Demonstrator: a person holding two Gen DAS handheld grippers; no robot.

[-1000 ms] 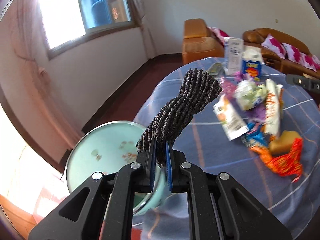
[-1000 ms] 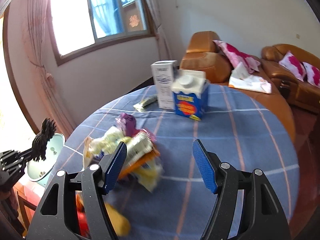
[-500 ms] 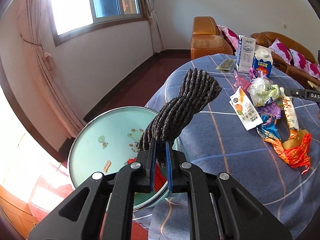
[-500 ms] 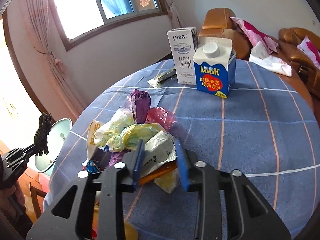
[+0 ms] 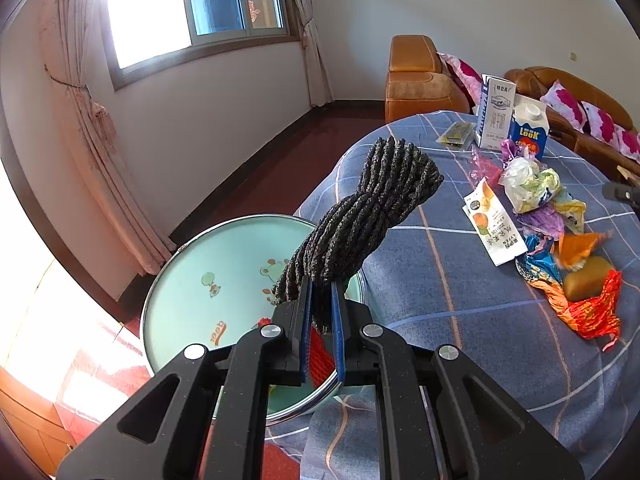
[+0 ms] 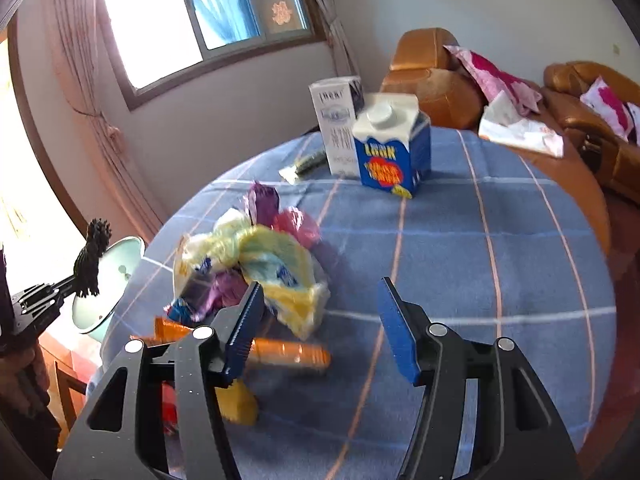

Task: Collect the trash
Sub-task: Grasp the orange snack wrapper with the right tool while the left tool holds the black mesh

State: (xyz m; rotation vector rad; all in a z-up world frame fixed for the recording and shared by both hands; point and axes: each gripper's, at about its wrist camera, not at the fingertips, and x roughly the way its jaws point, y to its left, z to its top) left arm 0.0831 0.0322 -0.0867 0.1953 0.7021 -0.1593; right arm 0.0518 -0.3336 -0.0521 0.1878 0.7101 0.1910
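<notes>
My left gripper (image 5: 320, 304) is shut on a dark grey twisted knit cloth (image 5: 368, 216), held beside the table edge above a pale green basin (image 5: 208, 288); it also shows in the right wrist view (image 6: 91, 260). A pile of crumpled wrappers and plastic bags (image 5: 536, 200) lies on the blue checked tablecloth (image 5: 440, 280). In the right wrist view my right gripper (image 6: 320, 320) is open over the table, with the wrapper pile (image 6: 256, 264) just left of its left finger. An orange wrapper (image 6: 292, 354) lies below that finger.
A white milk carton (image 6: 338, 128) and a blue LOOK carton (image 6: 394, 148) stand at the table's far side, with a small green packet (image 6: 306, 162) beside them. Orange sofas (image 6: 436, 80) with pink cushions stand behind. A red item (image 5: 316, 356) lies in the basin.
My right gripper closed toward the wrapper pile, then opened again and pulled back; the wrappers shifted. My left gripper swung a little so the basin and table show more fully.
</notes>
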